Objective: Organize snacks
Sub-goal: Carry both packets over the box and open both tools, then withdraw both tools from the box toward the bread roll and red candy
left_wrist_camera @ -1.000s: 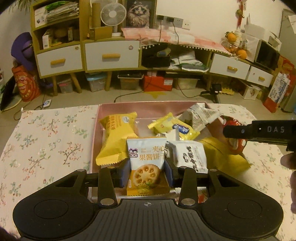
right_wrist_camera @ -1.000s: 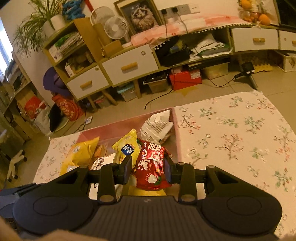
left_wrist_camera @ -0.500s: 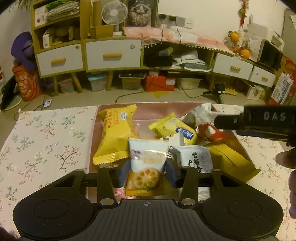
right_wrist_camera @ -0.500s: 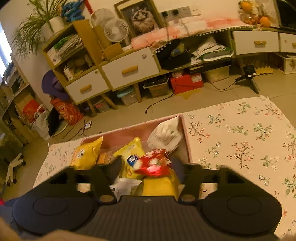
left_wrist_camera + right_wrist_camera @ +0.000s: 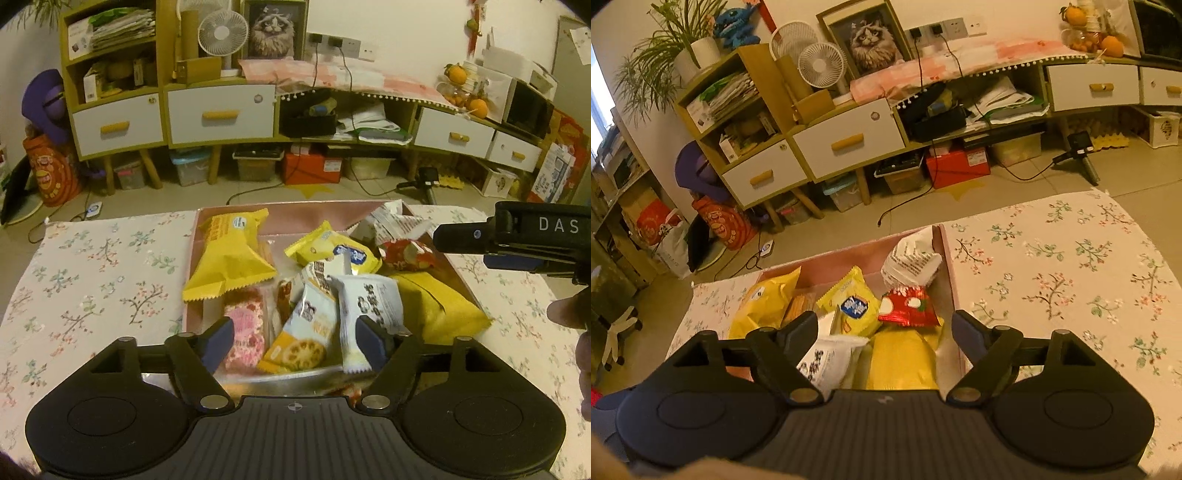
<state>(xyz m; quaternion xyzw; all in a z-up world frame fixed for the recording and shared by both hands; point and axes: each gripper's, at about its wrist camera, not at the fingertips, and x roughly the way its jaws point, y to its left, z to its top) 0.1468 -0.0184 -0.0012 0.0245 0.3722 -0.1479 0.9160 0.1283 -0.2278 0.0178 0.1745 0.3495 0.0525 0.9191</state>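
Snacks crowd the pink rectangular box (image 5: 192, 258) edge to edge; floral-clothed desk (image 5: 92, 266) lies bare beside. Left tongs (image 5: 295, 341) and right tongs (image 5: 884, 330) gape, holding nothing.

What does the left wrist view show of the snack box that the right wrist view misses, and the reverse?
Left wrist only: the pink pack and the biscuit pack at the near end of the box, between the open left tongs, and the right tongs from the side.
Right wrist only: the bare cloth right of the box, and the open right tongs.
Both: the red pack, lying loose, and the yellow bag.
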